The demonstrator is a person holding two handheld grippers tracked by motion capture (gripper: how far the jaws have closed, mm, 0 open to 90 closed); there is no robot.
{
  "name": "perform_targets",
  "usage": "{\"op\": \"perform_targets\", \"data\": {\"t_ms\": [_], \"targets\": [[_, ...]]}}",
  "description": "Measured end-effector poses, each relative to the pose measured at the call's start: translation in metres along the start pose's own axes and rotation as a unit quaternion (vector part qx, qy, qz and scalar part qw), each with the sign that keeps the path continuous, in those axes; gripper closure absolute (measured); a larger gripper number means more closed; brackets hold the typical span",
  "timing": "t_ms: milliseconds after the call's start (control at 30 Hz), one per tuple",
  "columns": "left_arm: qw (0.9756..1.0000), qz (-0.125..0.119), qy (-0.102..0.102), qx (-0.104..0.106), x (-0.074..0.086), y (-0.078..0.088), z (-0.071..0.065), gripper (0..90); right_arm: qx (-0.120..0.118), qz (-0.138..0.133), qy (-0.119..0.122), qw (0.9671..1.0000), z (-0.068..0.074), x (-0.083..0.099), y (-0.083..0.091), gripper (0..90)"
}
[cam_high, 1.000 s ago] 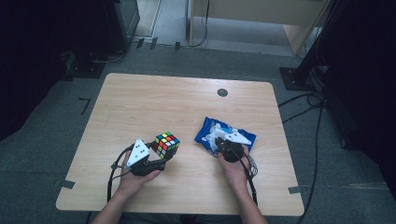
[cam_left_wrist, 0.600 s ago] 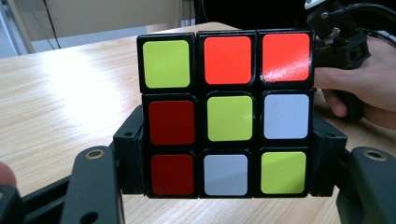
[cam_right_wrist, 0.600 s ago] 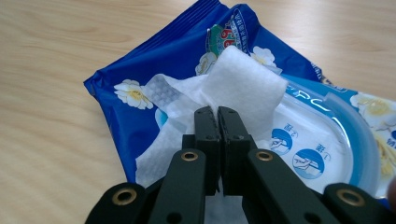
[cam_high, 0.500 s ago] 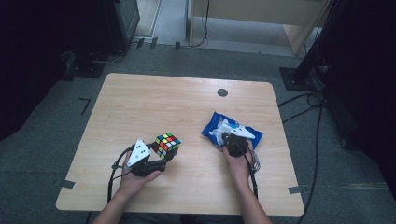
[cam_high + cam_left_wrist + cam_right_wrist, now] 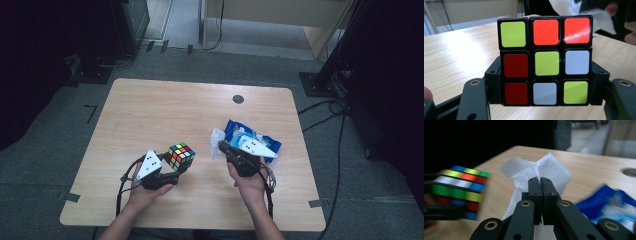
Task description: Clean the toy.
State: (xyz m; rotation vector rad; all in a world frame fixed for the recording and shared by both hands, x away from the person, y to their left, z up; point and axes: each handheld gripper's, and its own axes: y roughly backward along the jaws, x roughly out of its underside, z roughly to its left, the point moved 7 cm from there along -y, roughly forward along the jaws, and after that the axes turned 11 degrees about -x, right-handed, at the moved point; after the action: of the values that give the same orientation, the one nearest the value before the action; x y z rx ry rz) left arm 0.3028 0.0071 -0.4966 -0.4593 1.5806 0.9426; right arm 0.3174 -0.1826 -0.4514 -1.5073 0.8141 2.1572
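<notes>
A: Between our left gripper's (image 5: 172, 167) jaws sits the cube (image 5: 545, 60), clamped by its two sides low down, so one whole face of nine tiles looks back at us and stays free. We judge that's the point: hold it still and clear of the table (image 5: 150, 115) at the near left.

B: And at our right gripper (image 5: 540, 181), the jaws are pinched tight on one white tissue (image 5: 524, 173), which fans out past the tips, just right of the cube. We hold it by a fold, likely so the loose part can wipe the cube.

A: Farther right, the blue packet (image 5: 260, 140) lies flat behind our right hand (image 5: 250, 182).

B: The count, then: two grippers, one cube, one tissue, one packet.
</notes>
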Motion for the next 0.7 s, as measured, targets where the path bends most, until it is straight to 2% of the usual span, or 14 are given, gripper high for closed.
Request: {"op": "perform_targets", "data": {"t_ms": [133,200,267,367,433,500,600,700], "targets": [[0.9995,-0.01,-0.02,0.022,-0.002,0.001,-0.014,33.5,-0.056,0.006,-0.005,0.9984,0.028,-0.002,-0.013,89.2],[0.9989,-0.013,-0.034,0.028,-0.002,0.002,-0.02,33.5,-0.073,0.017,-0.015,0.9971,0.036,0.004,-0.02,89.1],[0.9985,-0.009,-0.049,0.024,-0.001,0.001,-0.023,33.5,-0.075,0.025,-0.018,0.9967,0.04,0.008,-0.024,89.1],[0.9982,-0.011,-0.051,0.03,-0.001,0.002,-0.024,33.5,-0.096,0.019,-0.047,0.9941,0.044,0.007,-0.024,89.2],[0.9982,-0.011,-0.051,0.031,-0.001,0.001,-0.024,33.5,-0.104,0.017,-0.049,0.9932,0.05,0.005,-0.024,89.2],[0.9981,-0.009,-0.053,0.03,0.0,0.001,-0.025,33.5,-0.124,0.014,-0.048,0.9911,0.061,0.002,-0.024,89.1],[0.9981,-0.012,-0.053,0.029,-0.001,0.002,-0.024,33.5,-0.133,0.017,-0.026,0.9907,0.075,-0.002,-0.024,89.1],[0.998,-0.015,-0.054,0.028,-0.002,0.003,-0.024,33.6,-0.128,0.017,-0.032,0.9911,0.07,-0.001,-0.023,89.0]]}}
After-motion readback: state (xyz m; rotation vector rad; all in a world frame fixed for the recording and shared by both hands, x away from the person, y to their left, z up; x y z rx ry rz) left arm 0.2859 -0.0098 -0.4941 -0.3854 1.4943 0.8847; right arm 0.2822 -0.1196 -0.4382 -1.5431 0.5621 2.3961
